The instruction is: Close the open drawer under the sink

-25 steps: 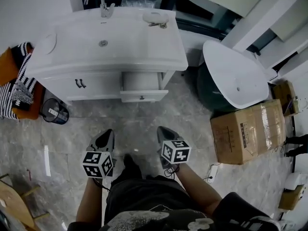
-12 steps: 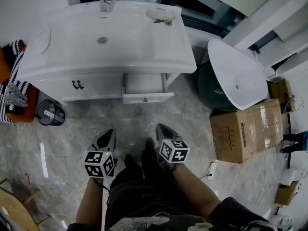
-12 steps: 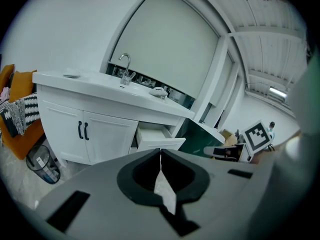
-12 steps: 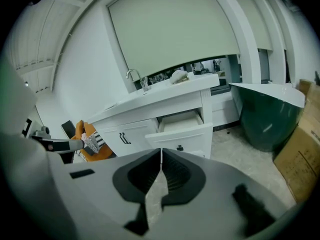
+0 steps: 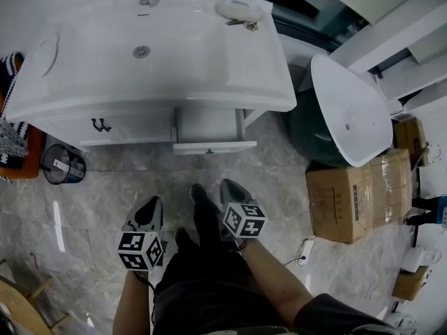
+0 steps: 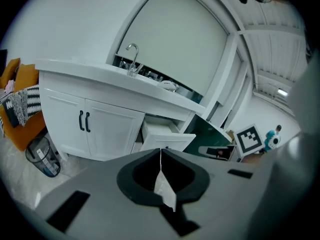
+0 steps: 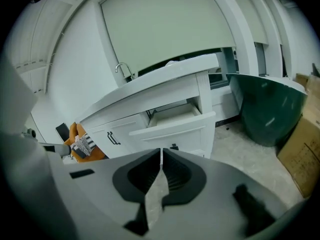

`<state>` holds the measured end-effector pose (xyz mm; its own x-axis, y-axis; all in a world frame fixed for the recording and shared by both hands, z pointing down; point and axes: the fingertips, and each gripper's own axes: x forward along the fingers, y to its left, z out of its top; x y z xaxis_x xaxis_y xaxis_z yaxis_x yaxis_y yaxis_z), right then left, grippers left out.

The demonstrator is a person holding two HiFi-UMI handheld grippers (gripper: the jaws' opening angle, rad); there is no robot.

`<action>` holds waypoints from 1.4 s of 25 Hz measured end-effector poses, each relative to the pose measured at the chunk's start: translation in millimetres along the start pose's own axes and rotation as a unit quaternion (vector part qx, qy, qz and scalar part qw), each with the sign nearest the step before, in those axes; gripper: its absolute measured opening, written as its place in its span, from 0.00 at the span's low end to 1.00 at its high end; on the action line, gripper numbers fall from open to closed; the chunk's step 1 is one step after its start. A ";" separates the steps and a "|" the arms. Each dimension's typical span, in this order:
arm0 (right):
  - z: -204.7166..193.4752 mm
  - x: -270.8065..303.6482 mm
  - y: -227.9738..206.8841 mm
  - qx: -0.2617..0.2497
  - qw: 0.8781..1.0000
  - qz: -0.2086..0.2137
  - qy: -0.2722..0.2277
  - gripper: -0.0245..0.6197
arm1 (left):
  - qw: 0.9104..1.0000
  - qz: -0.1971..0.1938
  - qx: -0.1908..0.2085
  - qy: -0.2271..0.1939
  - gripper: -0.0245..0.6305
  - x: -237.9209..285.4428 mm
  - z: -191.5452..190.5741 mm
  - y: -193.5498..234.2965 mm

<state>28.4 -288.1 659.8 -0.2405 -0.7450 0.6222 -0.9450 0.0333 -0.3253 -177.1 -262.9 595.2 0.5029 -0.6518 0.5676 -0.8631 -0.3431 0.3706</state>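
The open drawer (image 5: pixel 214 147) lies straight ahead of my right tongs (image 5: pixel 229 187), farther from my left tongs (image 5: pixel 149 208); both are pressed together, empty.

White drawer (image 5: pixel 208 125), grey marbled floor (image 5: pixel 105 201), brown cardboard box (image 5: pixel 356 194); dark green tub (image 5: pixel 304 135), black cabinet handles (image 5: pixel 100 125)
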 end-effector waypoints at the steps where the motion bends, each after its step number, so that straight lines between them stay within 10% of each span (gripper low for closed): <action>1: 0.3 5.8 -4.0 0.000 1.000 0.000 -0.001 0.07 | 1.000 0.003 0.007 0.003 0.06 5.6 -2.0 -0.1; 18: -15.0 111.5 -43.7 -0.028 0.999 -0.018 0.023 0.32 | 0.999 0.002 0.006 0.034 0.06 104.1 -21.5 4.5; 35: -1.9 174.4 -45.1 -0.054 0.997 -0.030 0.034 0.29 | 0.998 0.024 0.003 0.055 0.06 133.3 -11.5 12.1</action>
<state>28.7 -418.3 784.4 -0.1933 -0.7007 0.6868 -0.9758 0.0647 -0.2087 -120.0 -346.2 683.9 0.4628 -0.5897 0.6619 -0.8864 -0.3172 0.3372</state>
